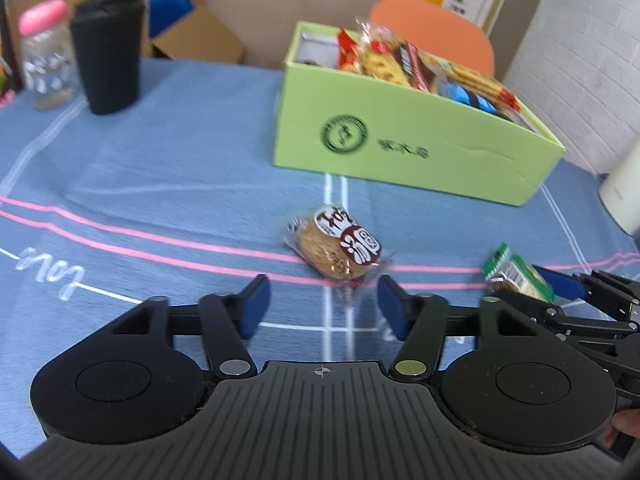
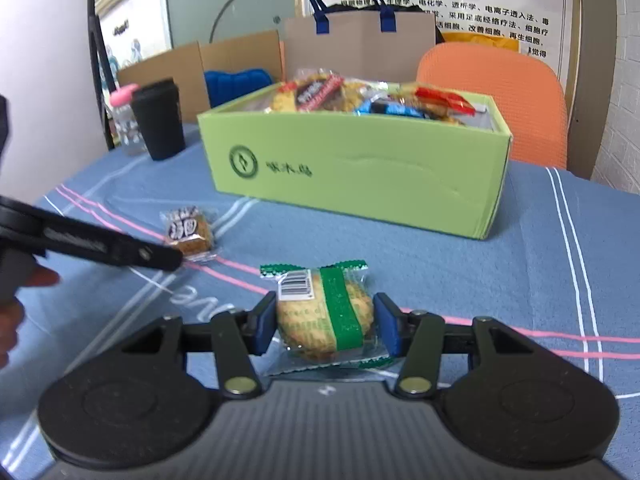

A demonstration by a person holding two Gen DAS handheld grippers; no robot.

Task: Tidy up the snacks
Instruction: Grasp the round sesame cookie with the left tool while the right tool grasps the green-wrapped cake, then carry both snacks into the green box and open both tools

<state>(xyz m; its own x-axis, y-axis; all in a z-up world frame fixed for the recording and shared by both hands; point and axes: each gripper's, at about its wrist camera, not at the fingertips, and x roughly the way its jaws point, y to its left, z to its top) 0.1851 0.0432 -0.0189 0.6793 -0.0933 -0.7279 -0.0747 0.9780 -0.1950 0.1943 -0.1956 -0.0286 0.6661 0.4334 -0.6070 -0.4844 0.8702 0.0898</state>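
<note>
My left gripper [image 1: 322, 284] stands open low over the blue cloth. A brown cookie packet [image 1: 336, 248] lies just ahead of its fingertips, and only the clear wrapper tail reaches in by the right pad. In the right wrist view the same packet [image 2: 188, 232] lies beside the left gripper's [image 2: 160, 258] dark finger. My right gripper [image 2: 326, 312] is shut on a green-wrapped cookie [image 2: 320, 328], with a pad on each side. That cookie [image 1: 516, 276] shows at the right of the left wrist view. The open green box [image 1: 400, 140] [image 2: 360, 172] behind holds several snack packets.
A black cup [image 1: 108, 52] and a pink-lidded jar [image 1: 44, 52] stand at the table's far left. An orange chair [image 1: 440, 28] is behind the box. A white container [image 1: 620, 196] sits at the right edge. Cardboard boxes and a paper bag [image 2: 360, 44] stand beyond the table.
</note>
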